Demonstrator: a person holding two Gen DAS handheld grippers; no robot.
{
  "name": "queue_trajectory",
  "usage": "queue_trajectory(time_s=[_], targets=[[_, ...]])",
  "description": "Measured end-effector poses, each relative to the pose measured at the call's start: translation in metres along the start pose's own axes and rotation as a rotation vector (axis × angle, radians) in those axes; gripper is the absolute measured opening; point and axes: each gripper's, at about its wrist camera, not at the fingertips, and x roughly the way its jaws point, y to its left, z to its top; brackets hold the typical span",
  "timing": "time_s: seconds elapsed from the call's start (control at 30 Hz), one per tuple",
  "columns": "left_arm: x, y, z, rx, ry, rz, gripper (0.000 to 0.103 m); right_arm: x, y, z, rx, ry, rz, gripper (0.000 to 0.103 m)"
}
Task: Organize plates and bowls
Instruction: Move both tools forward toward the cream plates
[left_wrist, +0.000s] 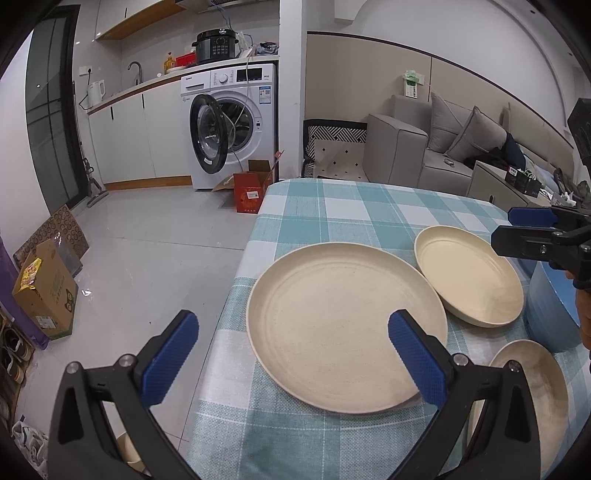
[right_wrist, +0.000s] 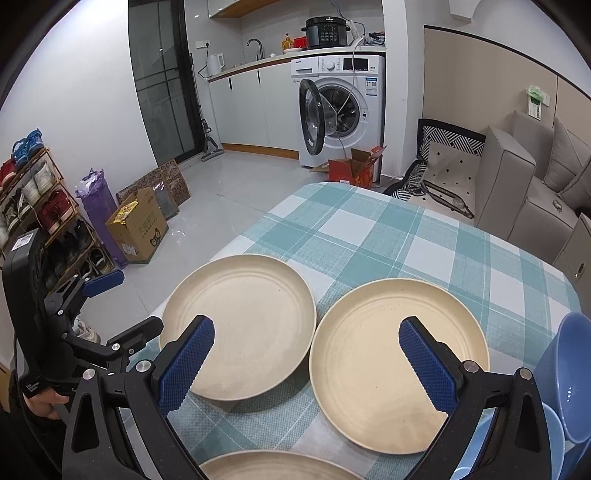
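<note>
Three cream plates lie on a teal checked tablecloth. The left plate is at the table's left edge. A second plate lies to its right. A third plate is nearest, partly cut off. Blue bowls stand at the right. My left gripper is open and empty over the left plate's near rim; it also shows in the right wrist view. My right gripper is open and empty above the gap between the two plates; it also shows in the left wrist view.
The table's left edge drops to a tiled floor. A cardboard box, a shoe rack and a washing machine with its door open stand beyond. A grey sofa is at the right.
</note>
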Motion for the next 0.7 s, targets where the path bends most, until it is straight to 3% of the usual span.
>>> queue_trajectory(time_s=[0.7], targets=[[0.027, 0.013, -0.007, -0.036, 0.068, 0.021, 0.103, 0.055, 0.001, 0.013, -0.005, 0.072, 0.027, 0.099]])
